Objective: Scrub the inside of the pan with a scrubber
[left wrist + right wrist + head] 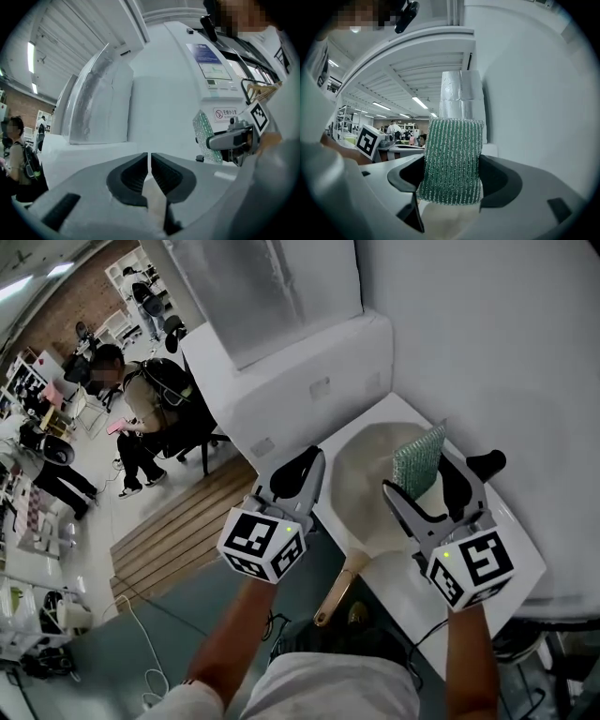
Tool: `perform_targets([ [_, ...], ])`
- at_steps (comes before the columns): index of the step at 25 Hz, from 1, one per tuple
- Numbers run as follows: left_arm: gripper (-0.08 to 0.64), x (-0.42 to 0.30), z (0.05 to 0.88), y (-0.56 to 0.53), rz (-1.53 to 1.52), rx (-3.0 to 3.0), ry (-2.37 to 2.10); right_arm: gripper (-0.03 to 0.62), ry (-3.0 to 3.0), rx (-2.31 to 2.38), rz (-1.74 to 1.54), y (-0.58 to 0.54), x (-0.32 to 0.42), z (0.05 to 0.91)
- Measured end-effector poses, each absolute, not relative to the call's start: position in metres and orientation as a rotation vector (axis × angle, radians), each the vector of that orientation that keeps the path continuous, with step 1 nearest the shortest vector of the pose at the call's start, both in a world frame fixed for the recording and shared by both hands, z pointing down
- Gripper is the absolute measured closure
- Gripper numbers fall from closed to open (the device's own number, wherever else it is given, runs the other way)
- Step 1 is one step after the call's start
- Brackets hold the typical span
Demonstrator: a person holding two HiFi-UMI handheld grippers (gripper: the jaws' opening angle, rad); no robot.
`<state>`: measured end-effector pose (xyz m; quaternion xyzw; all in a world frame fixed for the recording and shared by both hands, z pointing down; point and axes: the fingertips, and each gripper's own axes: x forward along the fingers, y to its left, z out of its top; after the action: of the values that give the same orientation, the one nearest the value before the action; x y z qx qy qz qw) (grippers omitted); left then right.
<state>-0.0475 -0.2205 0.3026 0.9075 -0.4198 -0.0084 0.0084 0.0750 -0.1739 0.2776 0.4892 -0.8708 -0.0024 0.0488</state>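
A cream pan (367,486) with a wooden handle (338,591) lies on the white table (511,549). My right gripper (439,476) hovers over the pan's right side, shut on a green glittery scrubber (419,459) that stands upright between its pads. The right gripper view shows the scrubber (452,159) filling the jaws, with the pan's cream surface (450,220) below. My left gripper (302,472) is held over the pan's left rim, shut with nothing in it. Seen from the left gripper (150,164), the scrubber (205,137) and the right gripper (233,138) are off to the right.
A white boxy appliance (309,371) with a foil-lined panel (267,287) stands behind the pan, against a white wall (487,343). To the left, below the table, are wooden floor slats (183,526), a seated person (141,409) and cluttered shelves (33,512).
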Motion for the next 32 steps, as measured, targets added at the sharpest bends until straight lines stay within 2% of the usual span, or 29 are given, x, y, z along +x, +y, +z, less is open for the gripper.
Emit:
perform_targets([
  [8, 0.537, -0.049, 0.351, -0.257, 0.144, 2.738, -1.247, 0.241, -2.528, 1.5, 0.11, -0.214, 0.068, 0.312],
  [11, 0.472, -0.048, 0.368, -0.269, 0.202, 2.702, -1.209, 0.241, -2.467, 1.485, 0.15, -0.228, 0.064, 0.329],
  [17, 0.435, -0.048, 0.403, -0.286, 0.309, 2.636, -1.151, 0.241, -2.358, 1.43, 0.216, -0.25, 0.054, 0.368],
  [32, 0.407, -0.034, 0.497, -0.304, 0.604, 2.454, -0.994, 0.241, -2.057, 1.218, 0.402, -0.292, 0.04, 0.478],
])
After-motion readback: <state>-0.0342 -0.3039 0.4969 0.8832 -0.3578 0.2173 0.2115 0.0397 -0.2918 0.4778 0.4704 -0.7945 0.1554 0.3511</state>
